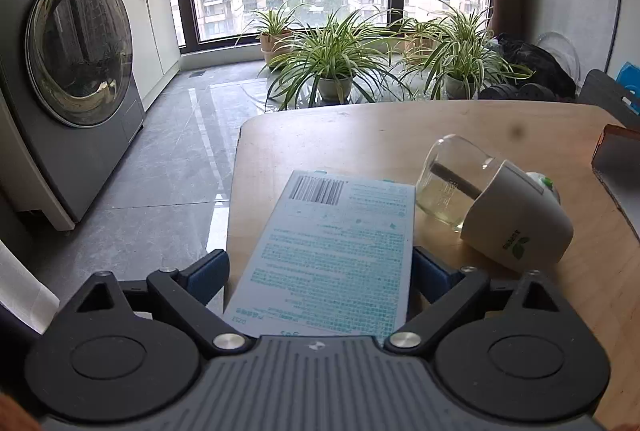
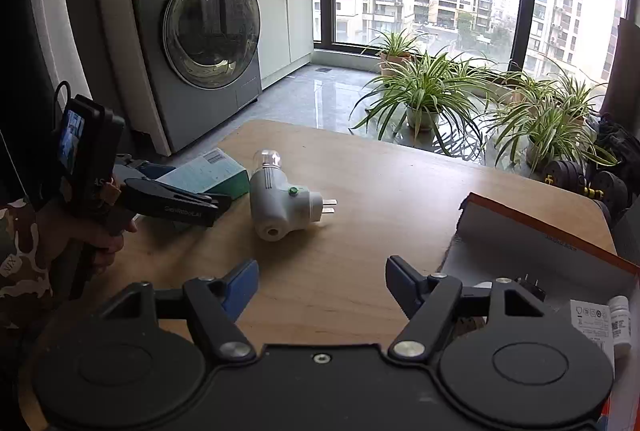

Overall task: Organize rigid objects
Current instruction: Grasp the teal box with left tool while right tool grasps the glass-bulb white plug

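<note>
A light blue printed box (image 1: 332,247) lies flat by the wooden table's left edge, between the fingers of my left gripper (image 1: 320,267). The blue pads stand close beside its long sides, with a thin gap on the left, so the gripper is open. The box (image 2: 208,171) also shows in the right wrist view. A white plug-in device with a glass bottle (image 1: 500,207) lies on its side to the right of the box. My right gripper (image 2: 320,283) hovers open over bare wood, nearer than the device (image 2: 280,203), with nothing between its fingers.
A cardboard box with an orange rim (image 2: 540,235) stands at the table's right, holding a white bottle (image 2: 620,323) and a packet. A hand in a camouflage sleeve (image 2: 24,251) holds the left gripper. Washing machine (image 1: 80,51) and potted plants (image 1: 332,59) stand on the floor beyond the table (image 2: 380,183).
</note>
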Demonstrator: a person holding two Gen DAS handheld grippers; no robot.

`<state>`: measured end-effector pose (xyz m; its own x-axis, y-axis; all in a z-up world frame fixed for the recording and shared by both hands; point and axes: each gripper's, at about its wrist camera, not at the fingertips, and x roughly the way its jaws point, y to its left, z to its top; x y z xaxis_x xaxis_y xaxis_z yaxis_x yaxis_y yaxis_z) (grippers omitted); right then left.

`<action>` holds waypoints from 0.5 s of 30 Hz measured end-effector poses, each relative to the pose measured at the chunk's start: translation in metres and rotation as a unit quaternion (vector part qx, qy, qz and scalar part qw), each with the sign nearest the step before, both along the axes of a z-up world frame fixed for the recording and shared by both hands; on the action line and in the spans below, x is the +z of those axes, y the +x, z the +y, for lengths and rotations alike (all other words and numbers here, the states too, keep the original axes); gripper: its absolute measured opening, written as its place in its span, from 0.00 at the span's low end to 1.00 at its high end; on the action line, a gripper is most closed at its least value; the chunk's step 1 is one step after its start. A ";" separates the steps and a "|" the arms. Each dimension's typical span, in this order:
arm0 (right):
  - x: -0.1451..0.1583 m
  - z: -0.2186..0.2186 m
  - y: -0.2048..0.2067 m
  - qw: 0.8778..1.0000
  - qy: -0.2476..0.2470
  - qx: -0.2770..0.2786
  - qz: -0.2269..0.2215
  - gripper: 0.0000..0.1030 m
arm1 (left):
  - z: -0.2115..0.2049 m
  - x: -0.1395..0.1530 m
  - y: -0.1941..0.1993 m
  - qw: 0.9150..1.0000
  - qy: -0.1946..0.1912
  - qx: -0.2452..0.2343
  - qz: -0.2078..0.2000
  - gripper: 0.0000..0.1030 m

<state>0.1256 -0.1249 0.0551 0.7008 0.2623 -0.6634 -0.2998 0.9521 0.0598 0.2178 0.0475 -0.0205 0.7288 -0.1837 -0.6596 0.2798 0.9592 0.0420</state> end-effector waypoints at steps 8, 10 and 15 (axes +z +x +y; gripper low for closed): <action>-0.007 0.021 0.028 0.998 -0.015 0.058 0.002 0.81 | 0.005 0.015 -0.009 0.998 -0.040 0.039 0.014 0.70; -0.007 0.026 0.035 0.997 -0.023 0.077 -0.001 0.81 | 0.011 0.027 -0.020 0.997 -0.054 0.050 0.019 0.70; -0.012 0.043 0.056 0.993 -0.033 0.113 0.003 0.81 | 0.023 0.060 -0.062 0.995 -0.073 0.070 0.000 0.70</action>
